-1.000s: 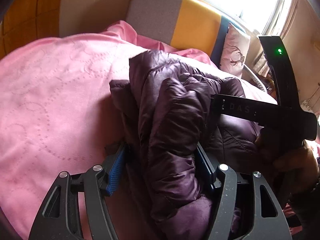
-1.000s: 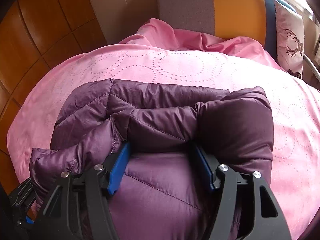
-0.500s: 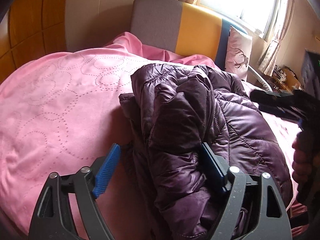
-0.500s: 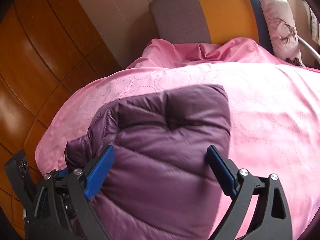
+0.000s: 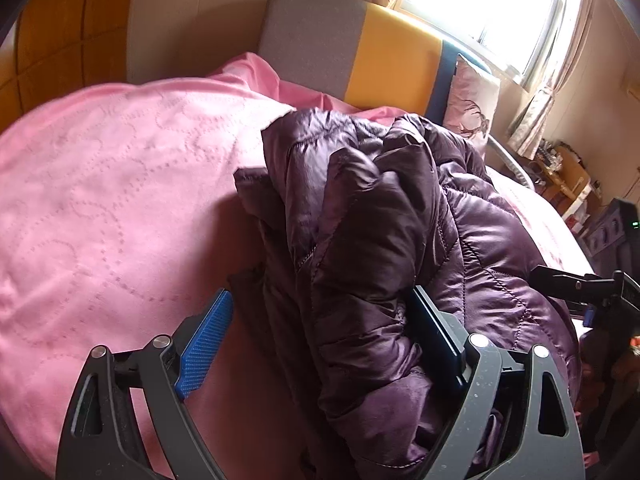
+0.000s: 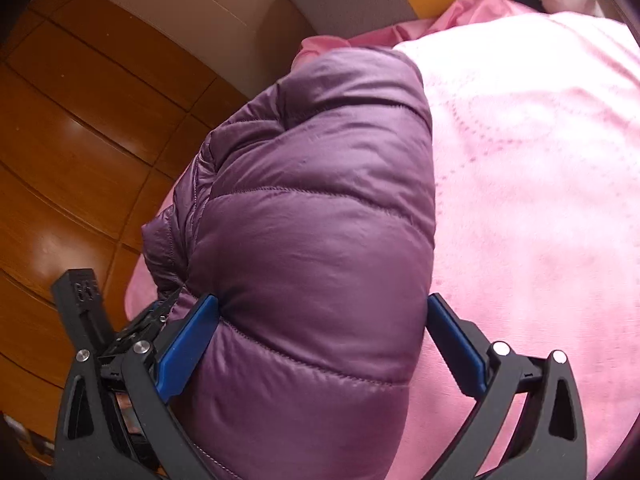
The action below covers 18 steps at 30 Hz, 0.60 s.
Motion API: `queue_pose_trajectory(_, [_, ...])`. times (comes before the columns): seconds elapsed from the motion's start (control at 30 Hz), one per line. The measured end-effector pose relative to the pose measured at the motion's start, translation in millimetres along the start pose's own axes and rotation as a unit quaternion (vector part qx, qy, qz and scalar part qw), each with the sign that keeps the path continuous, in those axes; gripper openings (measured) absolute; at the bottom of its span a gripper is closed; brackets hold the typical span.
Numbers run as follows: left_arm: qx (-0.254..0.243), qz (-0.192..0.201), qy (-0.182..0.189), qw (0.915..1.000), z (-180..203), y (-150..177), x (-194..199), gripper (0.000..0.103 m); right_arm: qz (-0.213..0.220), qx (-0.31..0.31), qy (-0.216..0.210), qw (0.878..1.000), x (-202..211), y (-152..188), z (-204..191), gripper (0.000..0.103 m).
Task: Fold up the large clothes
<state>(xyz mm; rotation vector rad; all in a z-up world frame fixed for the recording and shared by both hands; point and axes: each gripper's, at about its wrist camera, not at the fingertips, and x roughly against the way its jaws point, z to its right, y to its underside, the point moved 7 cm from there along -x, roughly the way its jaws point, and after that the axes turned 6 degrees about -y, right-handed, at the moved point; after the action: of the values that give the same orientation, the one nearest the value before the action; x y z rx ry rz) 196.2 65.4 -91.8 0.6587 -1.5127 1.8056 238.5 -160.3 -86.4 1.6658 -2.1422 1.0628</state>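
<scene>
A dark purple quilted puffer jacket [image 5: 384,248] lies bunched in a folded heap on a pink bedspread [image 5: 112,200]. My left gripper [image 5: 324,332] is open, its jaws wide apart; a fold of the jacket lies loosely between them, against the right pad. In the right wrist view the jacket [image 6: 320,220] fills the middle as a smooth rounded bundle. My right gripper [image 6: 320,336] is open, its blue pads standing on either side of the bundle. The right gripper also shows at the right edge of the left wrist view [image 5: 600,288].
The bed has a grey, yellow and blue headboard [image 5: 360,48] with a patterned pillow [image 5: 472,100] against it. A bright window [image 5: 492,8] with curtains is behind. Wooden wall panels [image 6: 80,128] run along the bed's left side. A cluttered table [image 5: 568,176] stands far right.
Both grippers have opened and let go of the jacket. The right gripper has swung away toward the bed's left edge, and the jacket has settled lower on the bed.
</scene>
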Motion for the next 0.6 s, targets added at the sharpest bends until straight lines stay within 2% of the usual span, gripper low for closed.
queue_pose_trajectory(0.07, [0.017, -0.009, 0.027, 0.9994, -7, 4, -6, 0.087, -0.025, -0.014, -0.032, 0.999, -11, 0, 4, 0.101])
queue_pose_trajectory(0.13, [0.054, -0.025, 0.071, 0.9957, -18, 9, -15, 0.087, -0.045, -0.027, -0.061, 0.997, -22, -3, 6, 0.101])
queue_pose_trajectory(0.2, [0.088, -0.035, 0.111, 0.9893, -26, 15, -22, 0.087, -0.053, -0.022, -0.067, 0.996, -31, -5, 3, 0.101])
queue_pose_trajectory(0.3, [0.104, -0.032, 0.139, 0.9844, -31, 19, -24, 0.083, -0.065, -0.009, -0.069, 0.995, -43, -5, -8, 0.101])
queue_pose_trajectory(0.37, [0.113, -0.032, 0.161, 0.9799, -33, 20, -23, 0.074, -0.063, 0.002, -0.064, 0.996, -45, -5, -14, 0.097])
queue_pose_trajectory(0.5, [0.127, -0.029, 0.213, 0.9684, -30, 24, -15, 0.068, -0.034, 0.036, -0.061, 0.997, -29, 4, -36, 0.069])
queue_pose_trajectory(0.6, [0.125, -0.026, 0.228, 0.9653, -19, 22, -6, 0.064, -0.018, 0.067, -0.057, 0.996, -11, 7, -51, 0.061])
